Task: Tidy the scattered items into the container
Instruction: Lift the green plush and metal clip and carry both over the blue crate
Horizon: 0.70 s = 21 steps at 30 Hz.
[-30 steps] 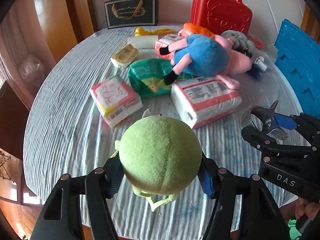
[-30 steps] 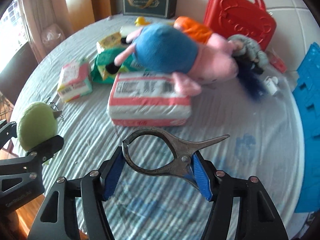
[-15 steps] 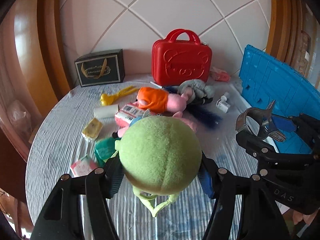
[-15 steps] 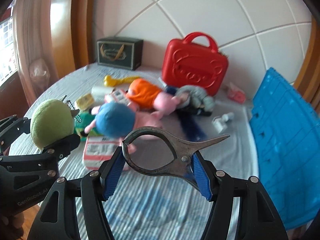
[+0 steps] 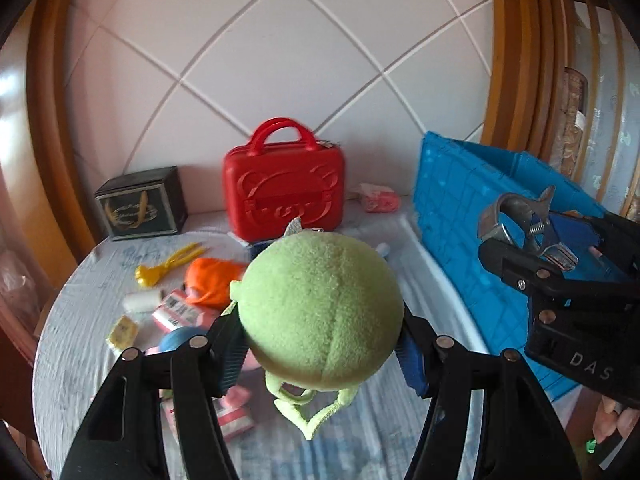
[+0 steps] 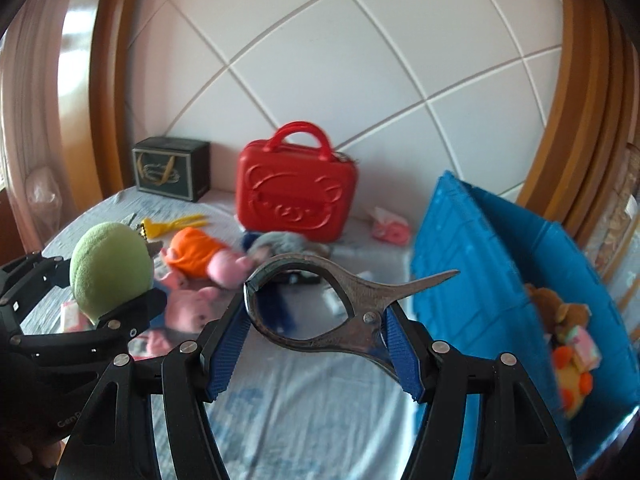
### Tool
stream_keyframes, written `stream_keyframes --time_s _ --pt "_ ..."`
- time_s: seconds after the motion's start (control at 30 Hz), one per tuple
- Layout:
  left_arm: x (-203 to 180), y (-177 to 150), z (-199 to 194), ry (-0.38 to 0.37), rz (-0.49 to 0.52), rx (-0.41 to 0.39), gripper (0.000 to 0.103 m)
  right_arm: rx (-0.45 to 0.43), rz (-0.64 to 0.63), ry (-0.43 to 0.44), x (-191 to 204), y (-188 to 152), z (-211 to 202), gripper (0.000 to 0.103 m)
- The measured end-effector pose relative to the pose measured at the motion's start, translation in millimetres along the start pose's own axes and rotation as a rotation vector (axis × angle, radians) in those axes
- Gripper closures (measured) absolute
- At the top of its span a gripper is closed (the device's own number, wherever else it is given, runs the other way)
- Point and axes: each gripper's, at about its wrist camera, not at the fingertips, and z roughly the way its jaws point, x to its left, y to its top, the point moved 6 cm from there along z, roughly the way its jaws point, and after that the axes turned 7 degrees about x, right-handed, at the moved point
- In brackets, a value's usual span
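The left gripper is clenched on a green plush ball at the centre of its frame, pads pressing its widest part. It looks light and squashy, so a grip across the middle should hold; the thin loop under it would slip. The right gripper grasps a metal clamp by its ring handles at mid frame. That looks stiff, smooth and heavier, with a sharp tip, likely to pivot if gripped off centre. The blue bin stands at the right, toys inside.
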Motion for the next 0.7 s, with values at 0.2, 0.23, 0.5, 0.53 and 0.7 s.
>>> stream_keyframes --time_s 0.2,0.23,0.5,0.53,0.7 --pt "-96.7 54.6 17.8 -0.043 0.020 0.025 0.041 -0.044 0.004 -0.085 -104.1 18.6 -24.8 0.038" --pt "-115.1 63.6 19.5 -0.053 0.030 0.029 0.041 -0.050 0.011 -0.098 -123.4 20.1 -29.2 0.038" --pt "-266.5 123.9 40.8 -0.102 0.104 0.108 0.041 -0.017 0.071 -0.196 -286.4 17.1 -34.6 0.038" --pt "-284.8 129.0 46.6 -0.105 0.118 0.120 0.041 0.002 0.076 -0.205 -302.8 12.8 -29.9 0.038" --pt "-352.3 126.8 84.2 -0.157 0.129 0.278 0.041 0.120 0.121 -0.185 -368.0 -18.9 8.2 0.038"
